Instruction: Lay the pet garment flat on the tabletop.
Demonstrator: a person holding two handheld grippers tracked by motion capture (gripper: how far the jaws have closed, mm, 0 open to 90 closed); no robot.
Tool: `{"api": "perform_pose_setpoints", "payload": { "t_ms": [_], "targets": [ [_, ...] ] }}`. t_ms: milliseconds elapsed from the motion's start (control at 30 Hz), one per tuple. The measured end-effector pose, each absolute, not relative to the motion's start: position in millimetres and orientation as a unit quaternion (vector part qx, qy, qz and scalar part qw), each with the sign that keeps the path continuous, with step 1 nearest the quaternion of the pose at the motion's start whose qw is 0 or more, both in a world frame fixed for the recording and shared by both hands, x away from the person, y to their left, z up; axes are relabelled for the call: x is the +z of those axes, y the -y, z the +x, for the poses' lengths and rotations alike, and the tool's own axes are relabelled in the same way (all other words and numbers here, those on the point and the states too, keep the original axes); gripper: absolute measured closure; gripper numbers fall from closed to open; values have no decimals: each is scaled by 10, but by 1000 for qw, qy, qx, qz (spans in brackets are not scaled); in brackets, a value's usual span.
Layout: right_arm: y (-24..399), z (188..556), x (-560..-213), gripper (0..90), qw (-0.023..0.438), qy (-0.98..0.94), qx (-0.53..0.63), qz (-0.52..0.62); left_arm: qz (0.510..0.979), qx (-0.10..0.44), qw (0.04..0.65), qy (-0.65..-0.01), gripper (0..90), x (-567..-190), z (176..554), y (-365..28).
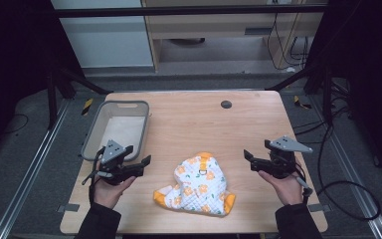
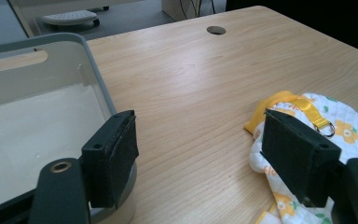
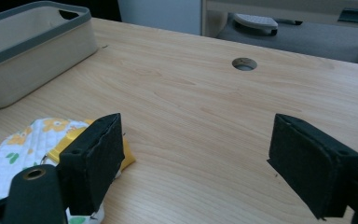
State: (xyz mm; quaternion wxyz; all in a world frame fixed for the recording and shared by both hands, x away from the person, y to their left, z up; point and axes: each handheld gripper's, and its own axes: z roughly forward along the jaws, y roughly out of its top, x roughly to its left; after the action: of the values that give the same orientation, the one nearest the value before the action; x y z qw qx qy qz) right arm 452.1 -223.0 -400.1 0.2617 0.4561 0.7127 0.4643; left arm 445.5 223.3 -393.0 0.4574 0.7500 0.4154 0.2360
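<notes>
A quilted white cloth item (image 1: 200, 185) with orange flowers and yellow trim lies crumpled near the table's front middle; its yellow strap and metal ring (image 2: 325, 127) show in the left gripper view. My left gripper (image 1: 146, 162) is held open to the cloth's left, beside the basket's near corner, nothing between its jaws. My right gripper (image 1: 247, 155) is open to the cloth's right, also holding nothing. In the right gripper view the cloth (image 3: 23, 144) lies behind the left jaw. The left gripper's jaws frame bare wood (image 2: 200, 154), with the cloth (image 2: 354, 126) behind the right jaw.
A grey-rimmed plastic basket (image 1: 94, 130) with nothing in it stands at the table's left; its near corner (image 2: 103, 100) is close to my left gripper. A round cable hole (image 1: 226, 104) sits at the back middle. The wooden tabletop (image 1: 204, 124) is bare behind the cloth.
</notes>
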Motion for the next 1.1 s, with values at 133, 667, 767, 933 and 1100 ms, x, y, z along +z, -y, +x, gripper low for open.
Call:
{"api": "perform_pose_setpoints", "payload": {
  "t_ms": [133,667,767,933,1100],
  "targets": [
    [2149,4562,-3989,203,253,-718,465,451,755,229,456,-412,263,-3953,4501,-2153],
    [1865,4659,-4192,273,204,-750,454,435,784,205,434,-394,272,-4160,4668,-1791],
    [1827,4663,-4274,288,193,-757,448,434,792,196,427,-389,275,-4225,4687,-1709],
    [1777,4660,-4358,305,179,-769,437,431,803,185,415,-384,287,-4328,4713,-1617],
    [1724,4657,-4426,317,168,-778,432,424,813,175,402,-382,299,-4414,4749,-1557]
  ]
}}
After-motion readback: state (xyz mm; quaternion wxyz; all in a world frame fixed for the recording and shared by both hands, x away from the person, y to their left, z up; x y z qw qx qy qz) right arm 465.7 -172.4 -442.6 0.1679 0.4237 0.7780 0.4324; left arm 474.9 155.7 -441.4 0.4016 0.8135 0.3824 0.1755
